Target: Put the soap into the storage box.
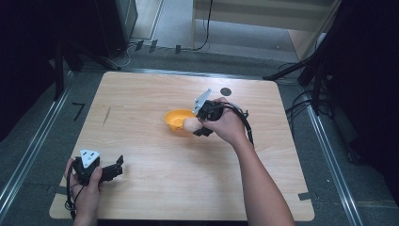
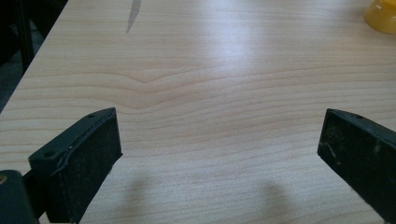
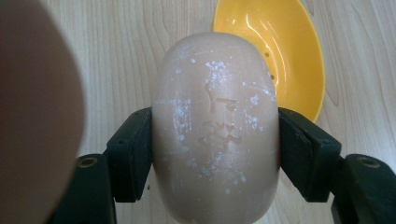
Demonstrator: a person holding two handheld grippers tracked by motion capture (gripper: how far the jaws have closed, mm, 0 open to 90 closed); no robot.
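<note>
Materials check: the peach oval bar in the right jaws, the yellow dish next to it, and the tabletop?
Peach oval bar: probably soap; matte, waxy, pressed-in lettering, white powdery flecks. Yellow oval dish: likely moulded plastic; glossy highlights, small drain holes. Tabletop: light wood or wood-look laminate; printed-looking grain with soft sheen, cannot tell which.

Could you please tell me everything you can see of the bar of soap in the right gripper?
The bar of soap is a pale peach, rounded oval with a smooth, waxy look, faint embossed marks and white flecks on its face. The right gripper clamps its two sides, holding it off the wooden table, just beside the yellow dish, as the high view also shows.
</note>
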